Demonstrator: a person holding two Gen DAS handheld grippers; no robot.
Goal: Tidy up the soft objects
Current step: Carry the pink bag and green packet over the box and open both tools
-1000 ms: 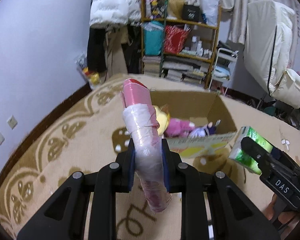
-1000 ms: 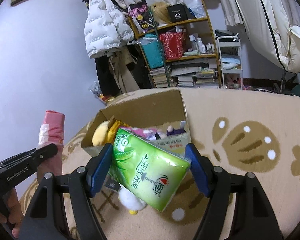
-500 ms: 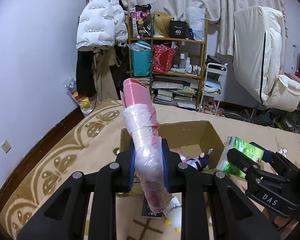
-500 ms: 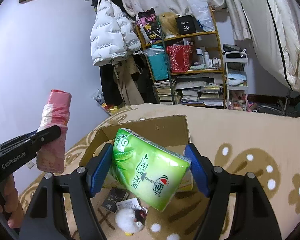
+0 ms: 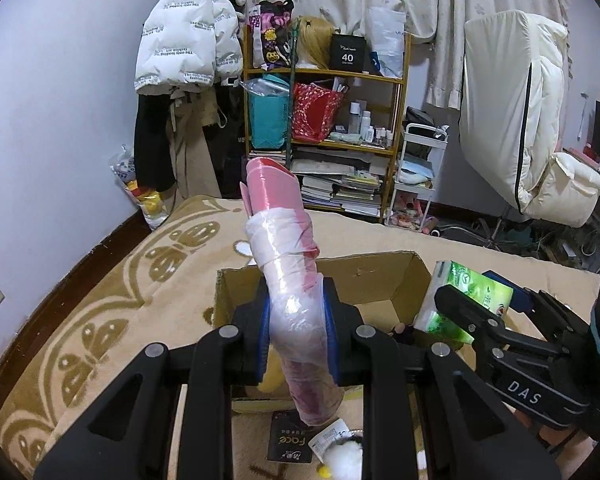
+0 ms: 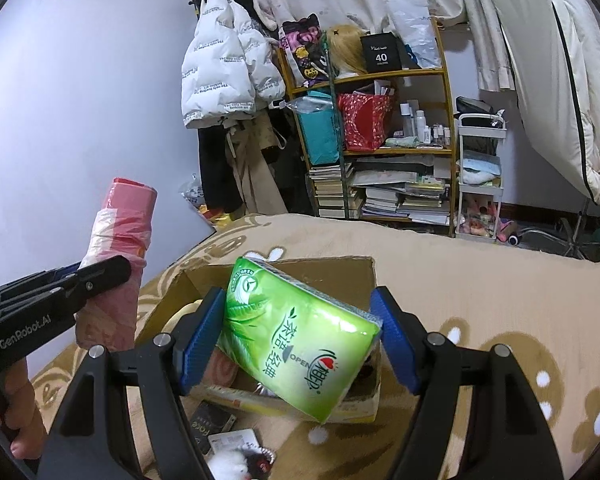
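My left gripper [image 5: 296, 336] is shut on a pink roll wrapped in clear plastic [image 5: 288, 272], held upright over the near edge of an open cardboard box [image 5: 380, 276]. My right gripper [image 6: 300, 344] is shut on a green tissue pack [image 6: 296, 336], tilted above the same box [image 6: 320, 276]. In the right wrist view the pink roll [image 6: 116, 248] stands at the left, in the left gripper [image 6: 100, 276] held by a hand. In the left wrist view the green pack [image 5: 466, 300] shows at the right. Plush toys lie inside the box, mostly hidden.
A beige patterned carpet [image 5: 100, 300] covers the floor. Near the box's front lie a black packet [image 5: 290, 440] and a white fluffy toy [image 6: 232, 462]. A cluttered wooden shelf [image 5: 324, 128], hanging coats [image 5: 180, 80] and a white covered chair [image 5: 520, 128] stand at the back.
Both grippers have moved back from the box with their objects still held, and the view has lifted. The box now sits lower in both views, and the floor items in front have appeared.
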